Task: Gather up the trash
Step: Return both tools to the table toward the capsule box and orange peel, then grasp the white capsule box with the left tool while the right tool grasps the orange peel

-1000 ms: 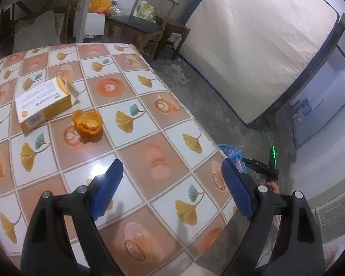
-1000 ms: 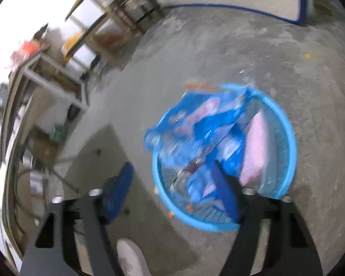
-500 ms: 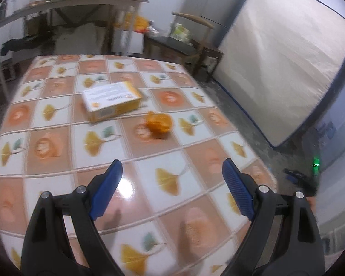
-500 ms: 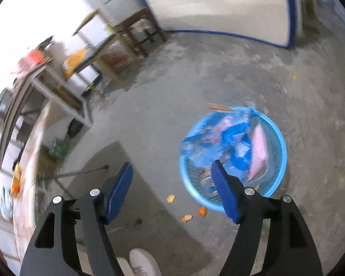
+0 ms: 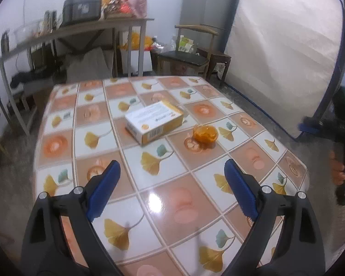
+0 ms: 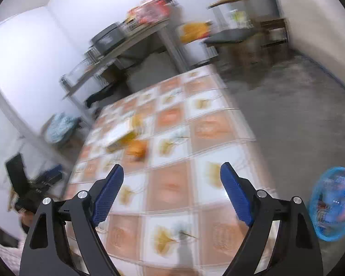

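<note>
A white and yellow carton (image 5: 154,122) lies near the middle of the tiled table (image 5: 163,202), with an orange peel (image 5: 205,133) just to its right. My left gripper (image 5: 172,188) hangs open above the near part of the table, well short of both. In the blurred right wrist view the carton (image 6: 120,135) and the orange peel (image 6: 136,149) show ahead of my right gripper (image 6: 172,194), whose jaws are opening with nothing between them. A blue basket (image 6: 333,203) holding wrappers stands on the floor at the right.
A metal shelf table (image 5: 76,32) with boxes and bags stands behind the tiled table. A wooden chair (image 5: 191,55) and a mattress (image 5: 285,53) leaning on the wall are at the back right. A person's hand (image 5: 340,168) holds the other gripper at the right edge.
My right gripper rose from above the blue basket and swung over the table, its jaws spreading wider. The left view turned toward the table's far end, bringing the carton and peel to the centre.
</note>
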Action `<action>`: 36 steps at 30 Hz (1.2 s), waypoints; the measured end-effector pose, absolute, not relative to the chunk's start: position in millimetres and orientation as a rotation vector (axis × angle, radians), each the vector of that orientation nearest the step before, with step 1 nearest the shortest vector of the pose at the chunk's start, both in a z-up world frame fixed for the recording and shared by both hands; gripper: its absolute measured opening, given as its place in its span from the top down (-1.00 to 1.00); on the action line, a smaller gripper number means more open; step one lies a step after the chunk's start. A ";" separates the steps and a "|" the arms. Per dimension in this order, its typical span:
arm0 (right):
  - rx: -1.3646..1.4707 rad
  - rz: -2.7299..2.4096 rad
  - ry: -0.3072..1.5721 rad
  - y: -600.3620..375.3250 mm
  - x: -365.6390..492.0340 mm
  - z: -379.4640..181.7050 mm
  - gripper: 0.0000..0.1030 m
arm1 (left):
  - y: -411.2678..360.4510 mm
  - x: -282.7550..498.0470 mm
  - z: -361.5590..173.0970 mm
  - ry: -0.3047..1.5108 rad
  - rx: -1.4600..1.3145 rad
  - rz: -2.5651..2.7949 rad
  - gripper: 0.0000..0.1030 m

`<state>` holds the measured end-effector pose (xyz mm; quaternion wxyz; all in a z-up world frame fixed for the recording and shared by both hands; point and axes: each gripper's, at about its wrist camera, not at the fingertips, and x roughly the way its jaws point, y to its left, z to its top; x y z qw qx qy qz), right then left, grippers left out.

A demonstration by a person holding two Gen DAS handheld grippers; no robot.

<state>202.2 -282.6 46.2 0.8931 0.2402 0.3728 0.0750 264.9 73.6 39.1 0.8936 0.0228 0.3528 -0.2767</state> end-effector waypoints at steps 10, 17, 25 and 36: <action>0.515 0.180 1.007 -197.9 338.7 -10.6 0.14 | 98.6 294.7 22.1 0.774 0.010 -0.570 -0.70; 0.443 0.191 1.082 -182.8 361.6 -34.7 0.54 | 88.9 324.1 19.8 0.779 0.082 -0.584 -0.70; 0.374 0.194 1.076 -178.3 362.6 -40.1 0.89 | 50.8 359.7 19.6 0.762 0.177 -0.705 -0.70; 0.413 0.192 1.041 -206.9 332.1 -36.7 0.89 | -35.1 435.0 -13.9 0.832 0.541 -0.763 -0.70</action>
